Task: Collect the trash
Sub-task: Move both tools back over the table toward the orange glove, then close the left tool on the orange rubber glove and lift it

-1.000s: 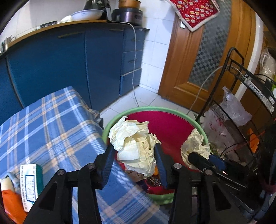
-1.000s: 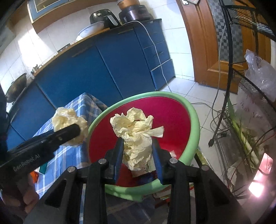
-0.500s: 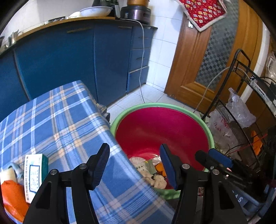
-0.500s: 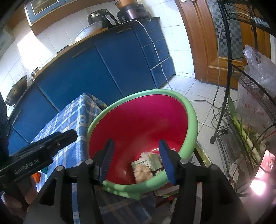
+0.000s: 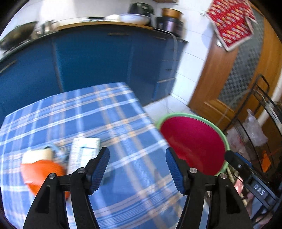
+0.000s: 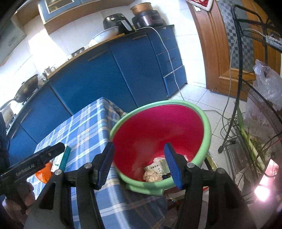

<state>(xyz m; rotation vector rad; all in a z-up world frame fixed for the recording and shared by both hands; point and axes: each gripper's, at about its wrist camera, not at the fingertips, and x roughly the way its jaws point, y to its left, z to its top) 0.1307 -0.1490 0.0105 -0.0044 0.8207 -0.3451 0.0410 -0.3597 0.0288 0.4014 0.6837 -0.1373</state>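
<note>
Trash lies at the bottom of the red bin [image 6: 158, 126] with the green rim: a crumpled paper ball [image 6: 152, 176], a small printed carton [image 6: 156, 166] just behind it and touching it, and a few other scraps too small to tell apart. Blue cabinets [image 6: 109, 77] run along the back wall under a wooden counter, with a wok [image 6: 26, 88] at one end and a dark cooker [image 6: 148, 16] at the other. A wooden door [image 5: 229, 75] with a patterned glass panel stands past them. A table covered with a blue plaid cloth [image 5: 84, 116] stands right against the bin. On the far side of the bin is a black wire rack [image 6: 252, 88] holding a clear plastic bag [image 6: 267, 86] and some green onions [image 6: 250, 141].

Both tongs have just been opening, and both stand wide with nothing between their pads. The right gripper [image 6: 139, 163] hangs over the near rim of the bin, pointing down into it. The left gripper [image 5: 137, 169] hangs over the cloth, beside the bin; in the right view a person's hand [image 6: 15, 197] grips its handle. On the cloth just beyond its left finger lie a white box with blue print [image 5: 82, 151], an orange thing [image 5: 42, 174] and a white-capped item [image 5: 37, 155], all blurred.
</note>
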